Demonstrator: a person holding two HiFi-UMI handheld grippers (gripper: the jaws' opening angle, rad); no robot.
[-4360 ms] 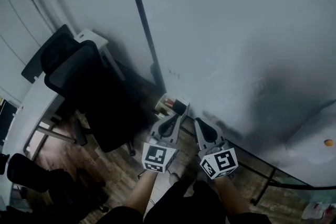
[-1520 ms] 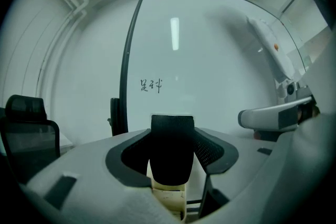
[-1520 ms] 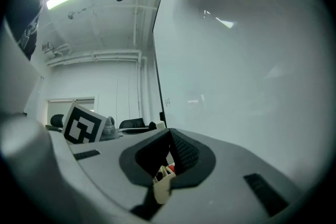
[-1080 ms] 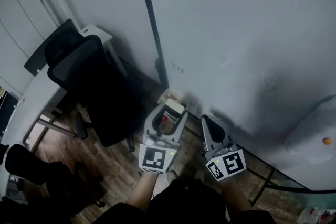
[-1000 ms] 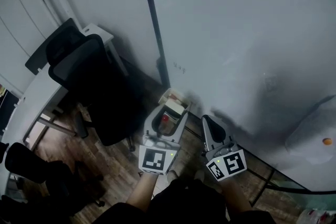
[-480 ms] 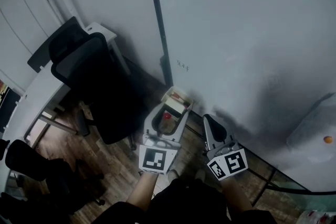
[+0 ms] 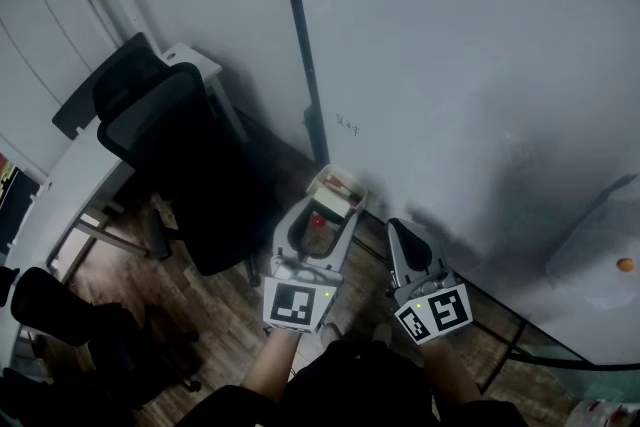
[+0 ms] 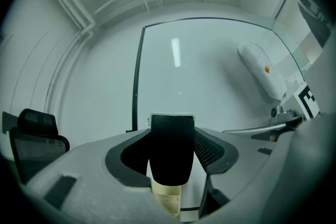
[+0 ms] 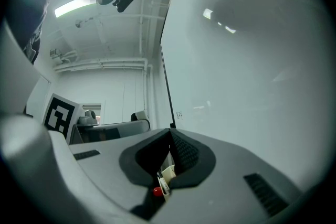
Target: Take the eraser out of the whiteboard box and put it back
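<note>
Tiny marks on the whiteboard are too small to read.

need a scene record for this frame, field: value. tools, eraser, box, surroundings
left tool: shut on the eraser, black felt face toward its camera
right tool: shut, nothing held, beside the left tool
eraser: held at the box; cannot tell if it is clear of the box
box: cream, at the lower edge of the whiteboard
surroundings: black office chair left of the whiteboard
</note>
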